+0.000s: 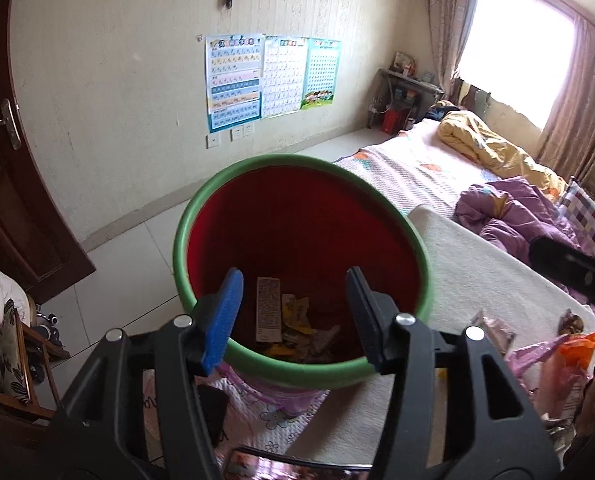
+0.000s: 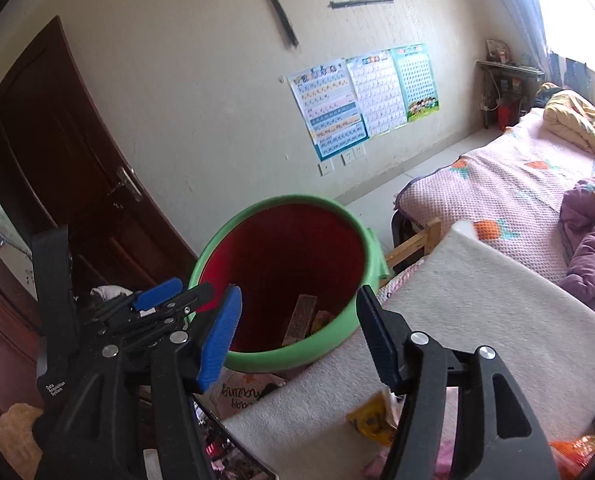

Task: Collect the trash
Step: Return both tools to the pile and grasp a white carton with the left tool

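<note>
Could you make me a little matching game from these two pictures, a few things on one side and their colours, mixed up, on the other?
Things:
1. bin rim
2. bin inside wall
3. door
4. rolled quilt

Colours:
A. yellow
B. dark brown
C. green
D. red

Pairs: 1-C, 2-D, 3-B, 4-A

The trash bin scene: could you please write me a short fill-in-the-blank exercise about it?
1. The trash bin has a red inside and a ____ rim.
2. The left tool hangs over the bin with its jaws ____ and nothing between them.
3. The long printed paper strip lies ____ the bin.
4. The yellow wrapper lies on the ____ pad beside the bin.

Missing words: green; open; inside; white
</note>
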Motion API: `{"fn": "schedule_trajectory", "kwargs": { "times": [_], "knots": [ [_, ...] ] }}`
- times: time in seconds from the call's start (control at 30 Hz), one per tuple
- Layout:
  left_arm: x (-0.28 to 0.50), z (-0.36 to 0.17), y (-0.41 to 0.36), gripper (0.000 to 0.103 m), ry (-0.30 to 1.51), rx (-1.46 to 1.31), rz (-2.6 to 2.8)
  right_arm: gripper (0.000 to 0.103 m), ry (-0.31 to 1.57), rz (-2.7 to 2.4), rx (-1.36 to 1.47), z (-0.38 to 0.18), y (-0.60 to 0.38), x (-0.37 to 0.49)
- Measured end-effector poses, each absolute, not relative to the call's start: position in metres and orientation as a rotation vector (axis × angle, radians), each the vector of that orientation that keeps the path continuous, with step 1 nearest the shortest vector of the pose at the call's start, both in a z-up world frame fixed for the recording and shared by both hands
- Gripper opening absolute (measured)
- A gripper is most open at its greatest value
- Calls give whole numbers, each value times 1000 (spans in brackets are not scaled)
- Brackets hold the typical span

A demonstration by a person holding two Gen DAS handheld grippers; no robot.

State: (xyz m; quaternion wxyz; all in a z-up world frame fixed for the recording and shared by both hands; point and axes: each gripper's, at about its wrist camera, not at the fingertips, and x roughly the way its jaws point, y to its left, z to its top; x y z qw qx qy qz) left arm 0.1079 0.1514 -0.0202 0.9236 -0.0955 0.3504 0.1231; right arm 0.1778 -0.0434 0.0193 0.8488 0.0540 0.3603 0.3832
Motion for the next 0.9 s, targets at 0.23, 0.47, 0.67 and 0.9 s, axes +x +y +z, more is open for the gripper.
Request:
{"fn": "schedule_trajectory", "kwargs": {
  "times": [0.23,0.47,0.67,0.9],
  "knots": [
    [81,-15,90,51,733,-197,72,60,712,711,136,33,-108,149],
    [69,-58,12,51,882,-192,-167,60,780,574,184,5,-162,115],
    [88,-99,-22,51,1035,-141,-265,60,886,501,213,-26,-192,86],
    [97,-99,-39,51,1060,-127,-320,60,911,417,246,-40,-222,72]
  ]
}}
